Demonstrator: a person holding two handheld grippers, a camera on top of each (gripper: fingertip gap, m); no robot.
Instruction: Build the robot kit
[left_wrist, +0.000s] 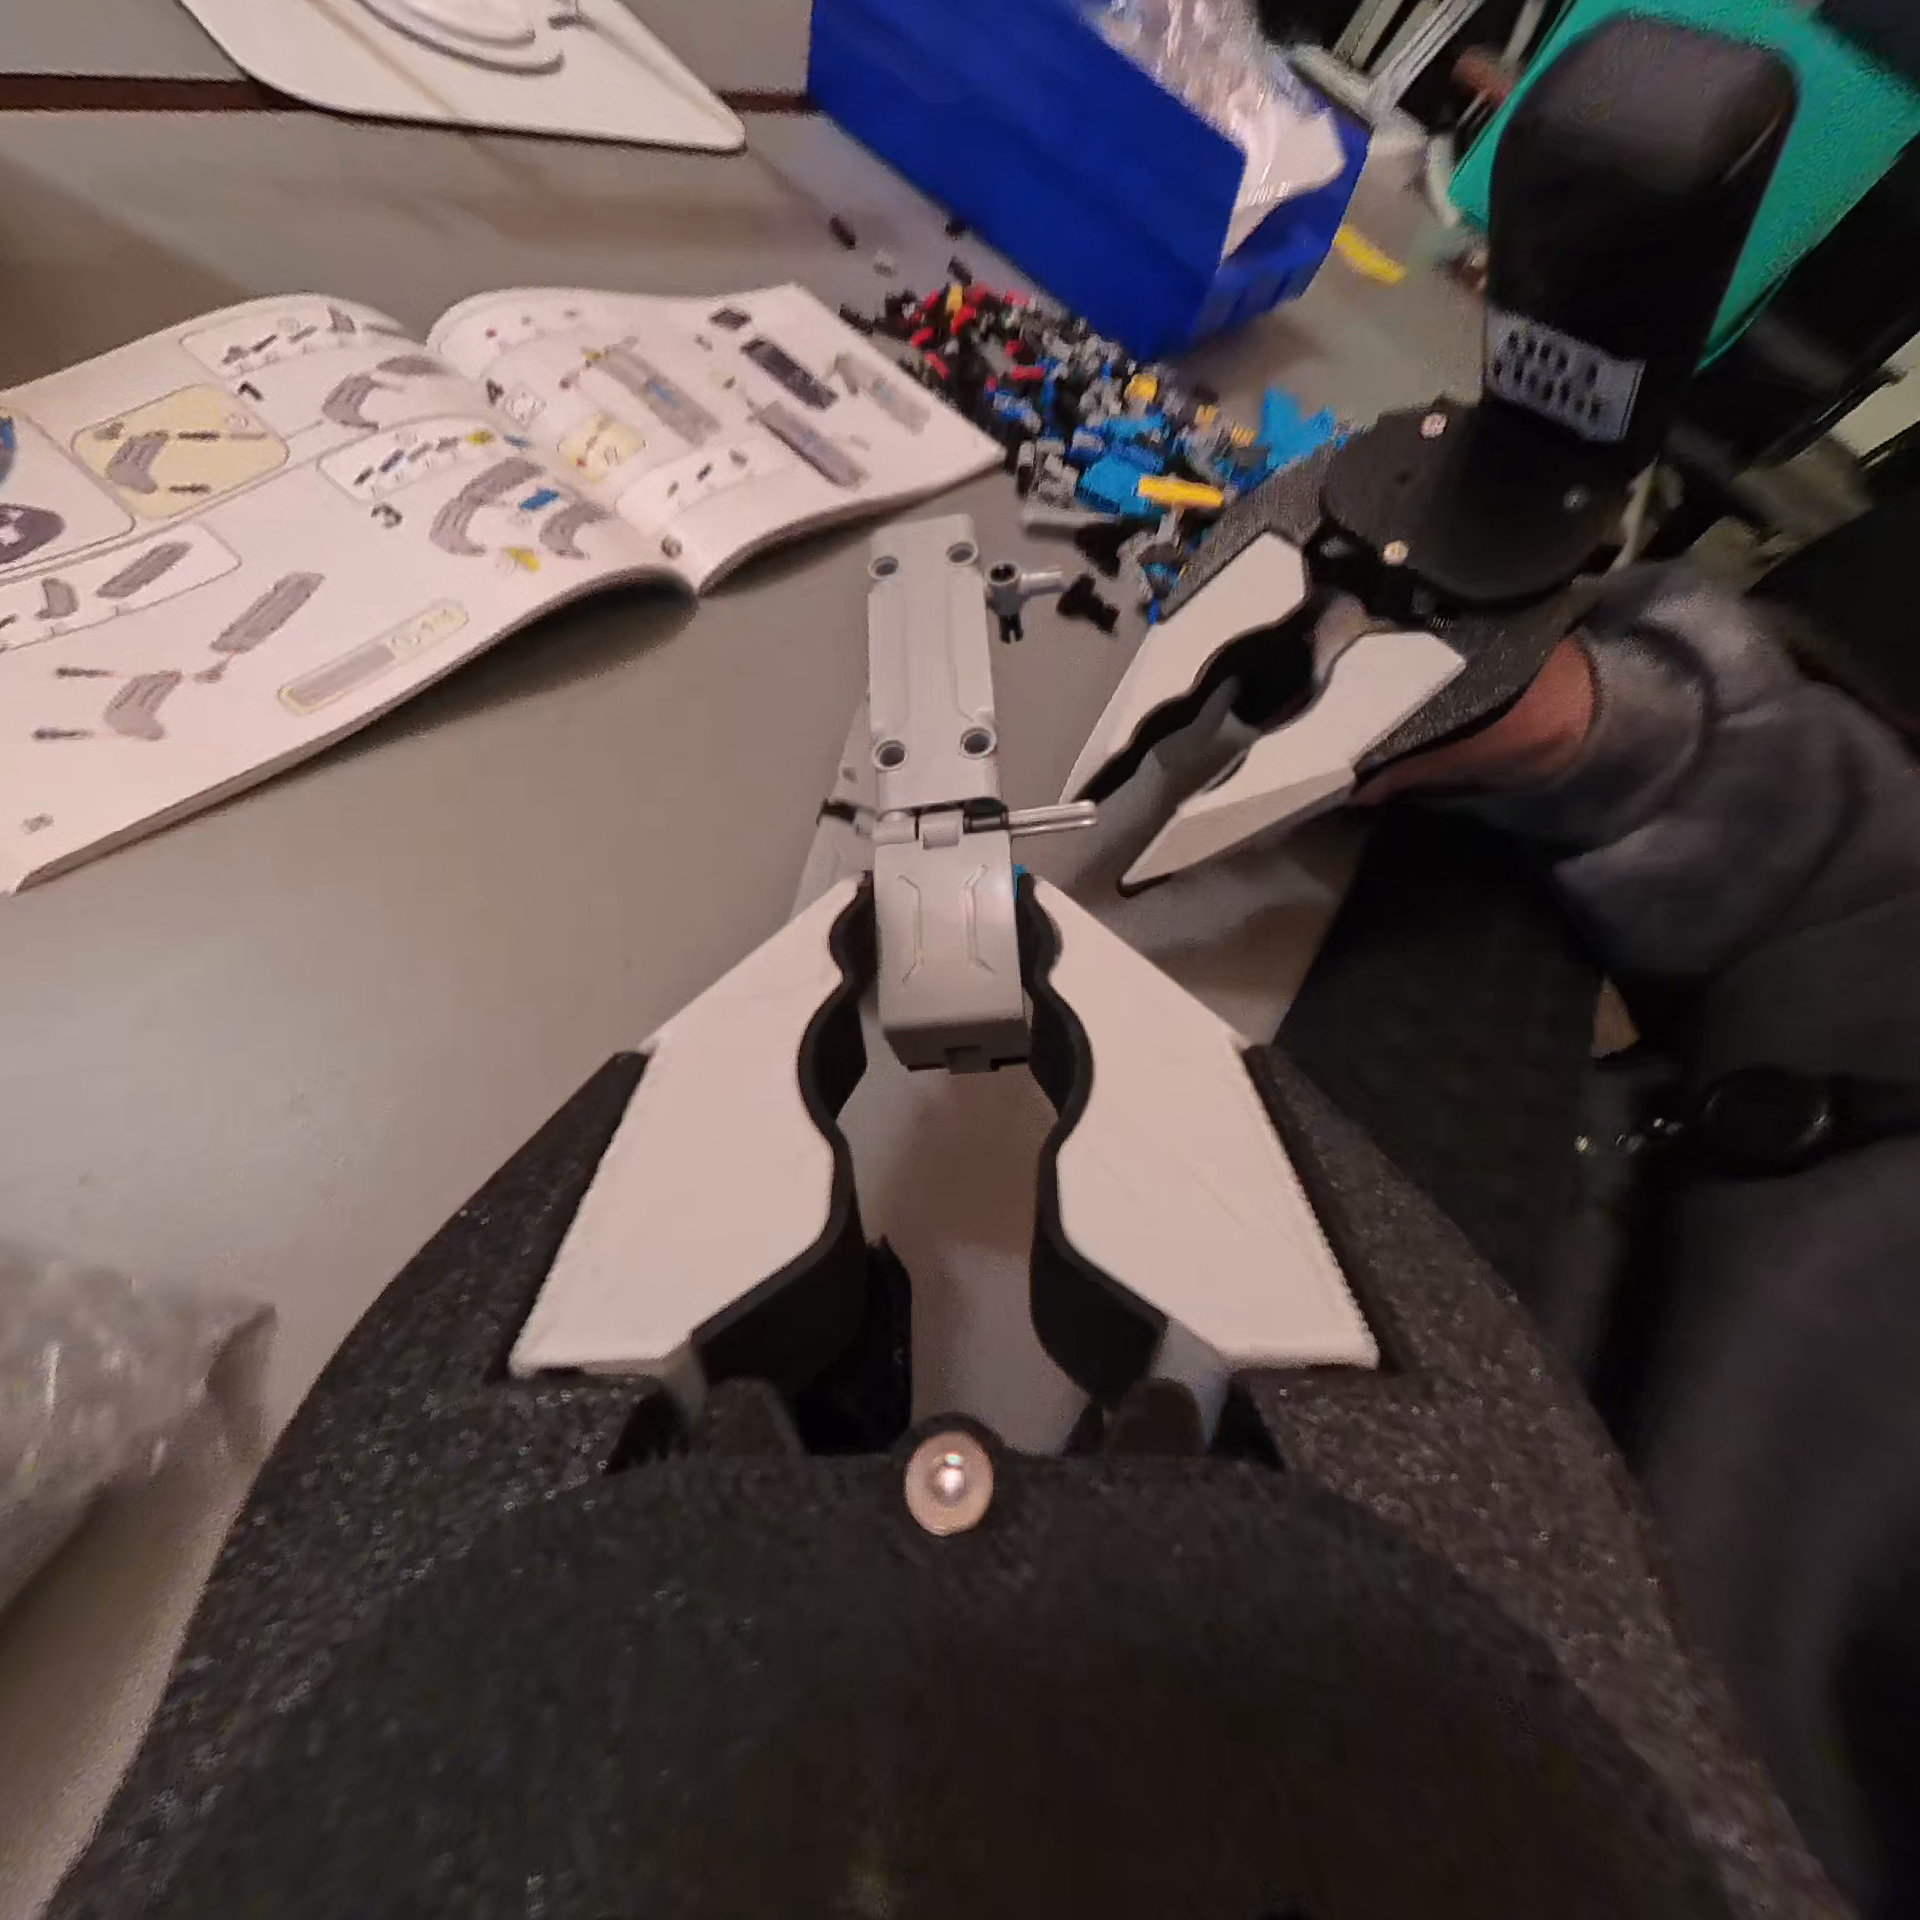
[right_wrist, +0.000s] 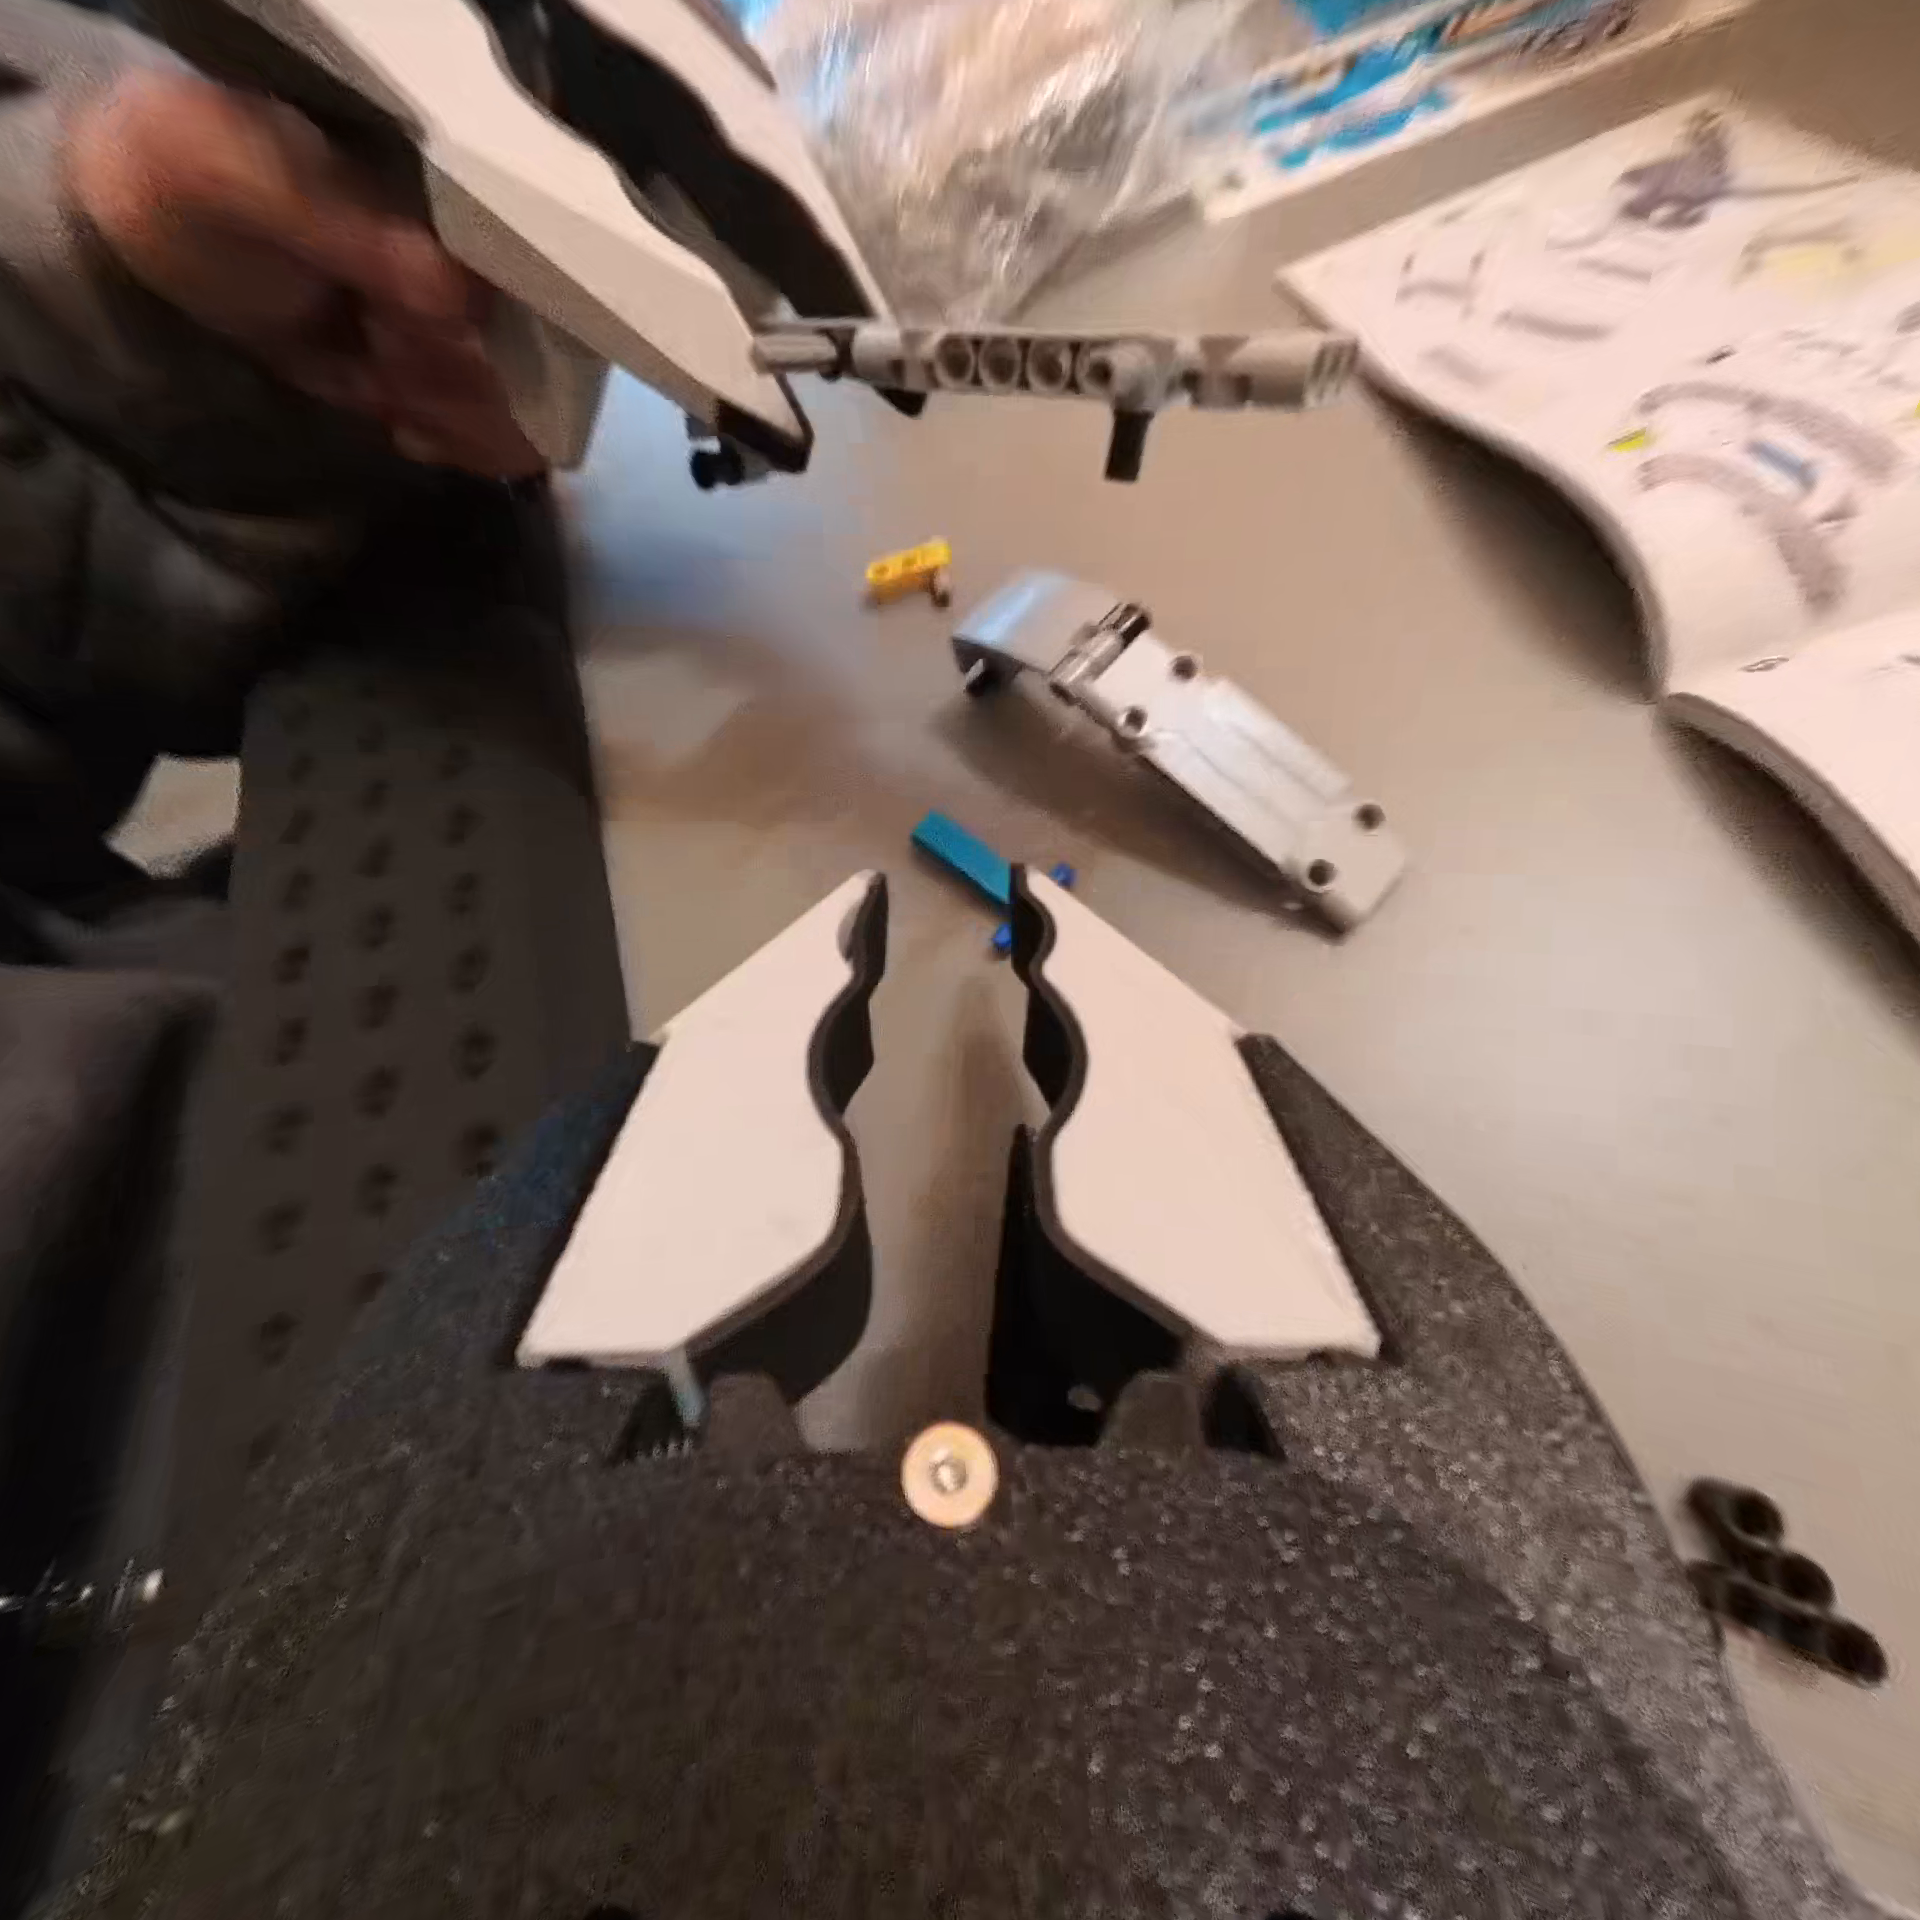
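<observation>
My left gripper (left_wrist: 945, 894) is shut on the curved end of a grey hinged brick-panel assembly (left_wrist: 930, 665) and holds it above the grey table (left_wrist: 312, 987). A short grey axle sticks out at its hinge. In the right wrist view the same assembly (right_wrist: 1039, 364) shows side-on as a beam with holes, held by the left gripper (right_wrist: 826, 364) at the top left. My right gripper (right_wrist: 948, 883) is open and empty, low over the table, with a blue brick (right_wrist: 961, 857) just ahead of its tips. It also shows in the left wrist view (left_wrist: 1107, 836), right of the held assembly.
A second grey panel assembly (right_wrist: 1174, 738) and a yellow brick (right_wrist: 909, 569) lie on the table. An open instruction booklet (left_wrist: 416, 499) lies left, a pile of small bricks (left_wrist: 1091, 405) and a blue bin (left_wrist: 1070, 166) behind. A plastic bag (left_wrist: 94, 1403) lies near left. Black bricks (right_wrist: 1787, 1590) lie near right. The tips of one gripper are about 8 cm away from the tips of the other.
</observation>
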